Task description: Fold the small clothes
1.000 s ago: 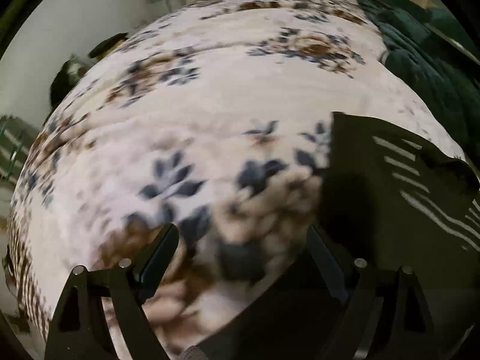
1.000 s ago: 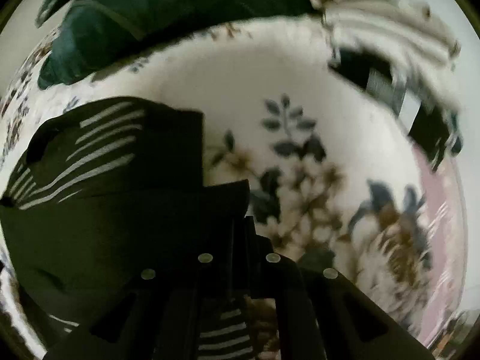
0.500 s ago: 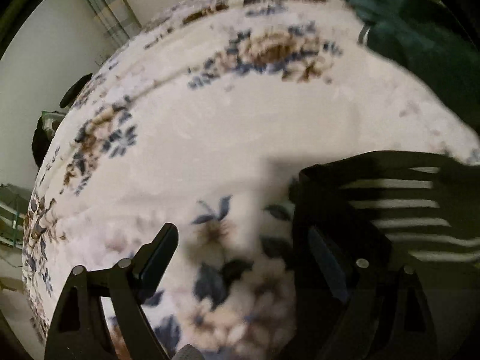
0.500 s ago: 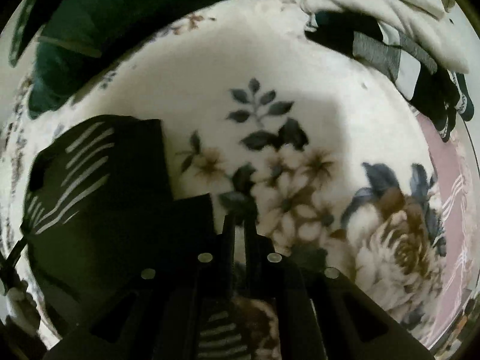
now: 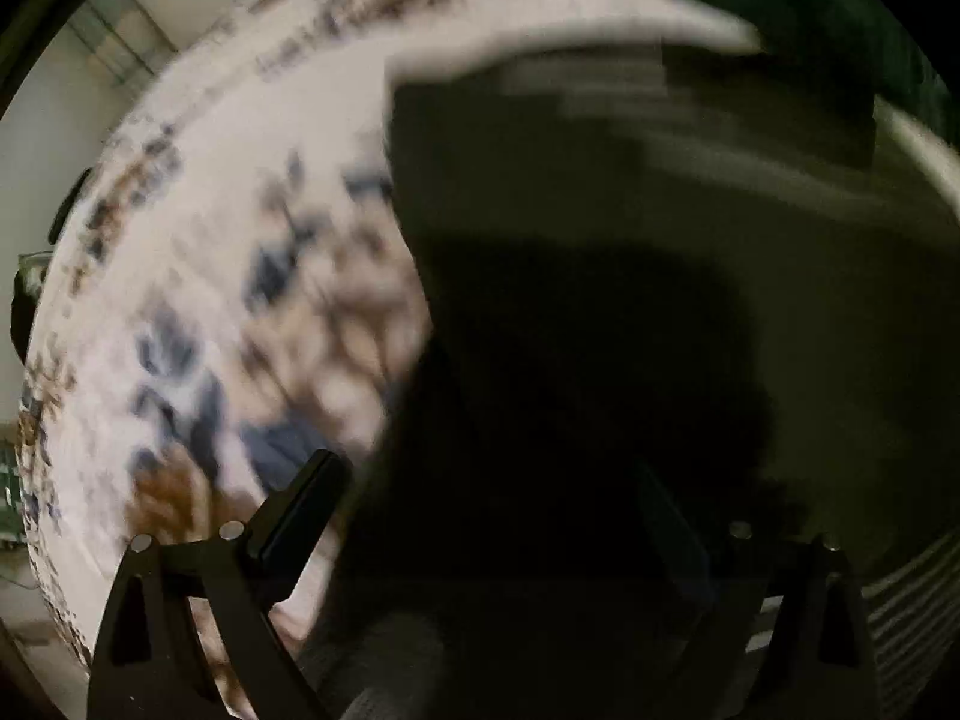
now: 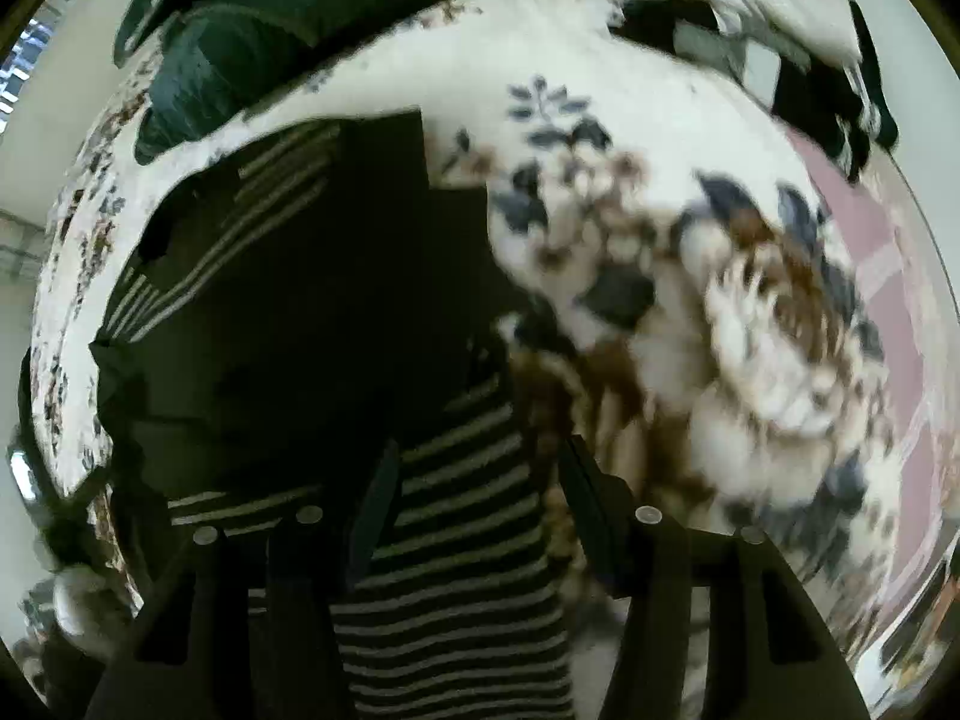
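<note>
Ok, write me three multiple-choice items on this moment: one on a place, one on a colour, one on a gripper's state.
1. In the right wrist view, where is the stack of clothes on the floral blanket?
A. lower left
B. upper right
C. between the fingers

2. What colour are the stripes of the dark garment?
A. pale grey-white
B. red
C. yellow

3. How do the fingers of the left gripper stand?
A. pressed together
B. out of view
C. spread wide apart

Answers:
1 B: the stack sits at the top right edge of the view.
2 A: light bands cross the black cloth.
3 C: a broad gap shows between the two fingers.
</note>
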Demonstrator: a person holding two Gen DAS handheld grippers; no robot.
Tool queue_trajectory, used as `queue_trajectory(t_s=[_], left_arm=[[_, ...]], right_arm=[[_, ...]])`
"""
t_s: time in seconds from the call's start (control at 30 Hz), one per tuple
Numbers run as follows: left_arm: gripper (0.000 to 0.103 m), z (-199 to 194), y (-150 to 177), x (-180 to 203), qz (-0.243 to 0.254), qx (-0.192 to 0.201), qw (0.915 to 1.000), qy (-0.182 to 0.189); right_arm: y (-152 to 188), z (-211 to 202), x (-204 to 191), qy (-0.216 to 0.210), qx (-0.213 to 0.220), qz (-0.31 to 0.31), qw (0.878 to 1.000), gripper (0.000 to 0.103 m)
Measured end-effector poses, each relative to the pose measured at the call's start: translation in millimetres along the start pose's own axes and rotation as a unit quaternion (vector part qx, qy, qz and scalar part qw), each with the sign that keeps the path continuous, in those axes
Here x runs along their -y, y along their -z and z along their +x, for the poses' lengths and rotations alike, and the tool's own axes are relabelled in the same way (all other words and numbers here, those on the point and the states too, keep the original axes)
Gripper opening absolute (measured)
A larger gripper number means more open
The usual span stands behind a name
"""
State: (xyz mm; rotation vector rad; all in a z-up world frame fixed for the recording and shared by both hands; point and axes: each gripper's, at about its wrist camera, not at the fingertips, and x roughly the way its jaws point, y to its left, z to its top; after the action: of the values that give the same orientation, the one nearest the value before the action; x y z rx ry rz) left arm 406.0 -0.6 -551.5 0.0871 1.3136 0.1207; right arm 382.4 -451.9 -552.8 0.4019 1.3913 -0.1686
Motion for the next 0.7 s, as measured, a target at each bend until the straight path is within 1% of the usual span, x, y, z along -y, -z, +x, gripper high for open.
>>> queue_trajectory(t_s=[0.03,0.13,0.2,0.27,0.3,0.33,0.37,0.4,0.47,0.53,0.57,0.6,0.7], left_arm=[[0.099,-4,4,-6,-0.011,0.007,0.9998,0.012],[0.098,-28,12,-15,-0.026,0.016,0.9995,0.011],[0.098,-60,22,-16,-0.033,0.044,0.9984,0.014],[0.098,-87,35,-9,-0.036,0.062,0.9973,0.017],[0.099,-99,41,-4,-0.039,0.067,0.9968,0.020],[0.099,-113,51,5,-0.041,0.074,0.9962,0.023],[0.099,-125,61,15,-0.042,0.077,0.9958,0.027],[0.099,-136,70,25,-0.042,0.077,0.9956,0.033],[0.099,-151,86,42,-0.044,0.074,0.9955,0.038],[0.099,-164,107,71,-0.046,0.059,0.9960,0.049],[0.099,-171,123,93,-0.048,0.046,0.9963,0.055],[0.099,-175,131,107,-0.048,0.036,0.9965,0.059],[0.099,-184,173,174,-0.039,-0.011,0.9961,0.079]], right_arm=[[4,4,-2,0.001,-0.004,0.008,1.000,0.058],[13,5,-8,-0.002,-0.004,0.018,1.000,0.058],[19,2,-13,-0.005,-0.003,0.016,1.000,0.058],[25,-5,-18,-0.012,-0.005,0.013,1.000,0.059],[27,-9,-18,-0.017,-0.007,0.011,1.000,0.067],[29,-13,-18,-0.023,-0.007,0.007,1.000,0.078],[29,-17,-17,-0.030,-0.007,0.002,1.000,0.083],[30,-21,-14,-0.037,-0.007,-0.006,0.999,0.090],[29,-26,-7,-0.043,-0.009,-0.017,0.999,0.092],[25,-31,8,-0.049,-0.010,-0.028,0.998,0.092],[22,-32,15,-0.050,-0.011,-0.032,0.998,0.092],[18,-33,26,-0.054,-0.016,-0.038,0.998,0.092],[5,-33,53,-0.056,-0.038,-0.057,0.996,0.092]])
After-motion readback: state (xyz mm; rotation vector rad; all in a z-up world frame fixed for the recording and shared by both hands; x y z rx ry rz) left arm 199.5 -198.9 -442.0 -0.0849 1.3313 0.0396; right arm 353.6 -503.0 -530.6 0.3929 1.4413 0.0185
